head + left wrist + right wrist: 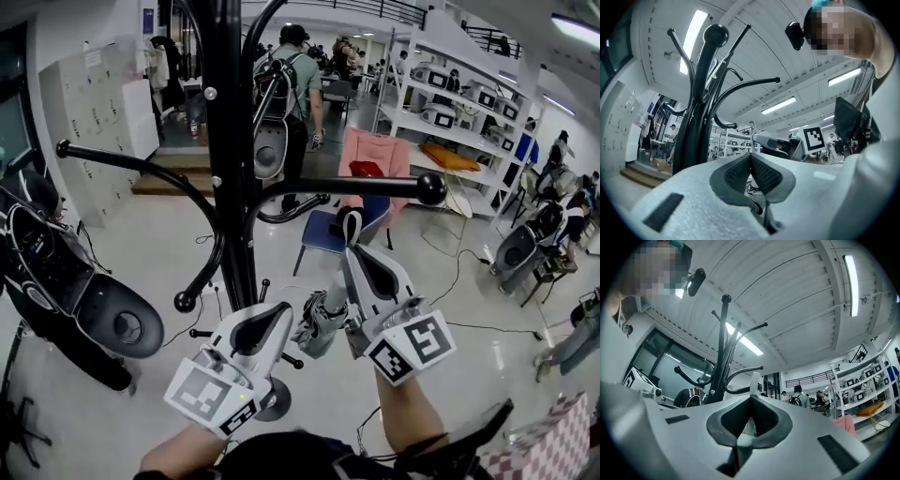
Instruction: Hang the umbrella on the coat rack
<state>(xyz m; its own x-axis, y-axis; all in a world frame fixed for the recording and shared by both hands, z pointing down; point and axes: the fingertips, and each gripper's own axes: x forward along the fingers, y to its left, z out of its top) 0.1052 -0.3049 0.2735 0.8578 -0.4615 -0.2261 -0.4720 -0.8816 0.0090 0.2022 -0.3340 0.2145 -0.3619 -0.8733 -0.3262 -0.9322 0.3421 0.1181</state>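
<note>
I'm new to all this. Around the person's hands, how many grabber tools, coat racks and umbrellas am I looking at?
Hand-held grippers: 2, the left gripper and the right gripper
Black coat rack: 1
Folded umbrella, hanging between the two grippers: 1
Total: 4

Your coat rack (225,141) stands upright. It is a black pole with curved arms tipped by round knobs: one long arm reaches toward 3 o'clock, another toward 9 o'clock, and a shorter hook curls down toward 7 o'clock. The umbrella (319,326) looks folded, a pale grey patterned bundle at 5 o'clock of the pole. A pale strap (753,379) sits pinched in your right gripper (351,225), close by the 3 o'clock arm.
</note>
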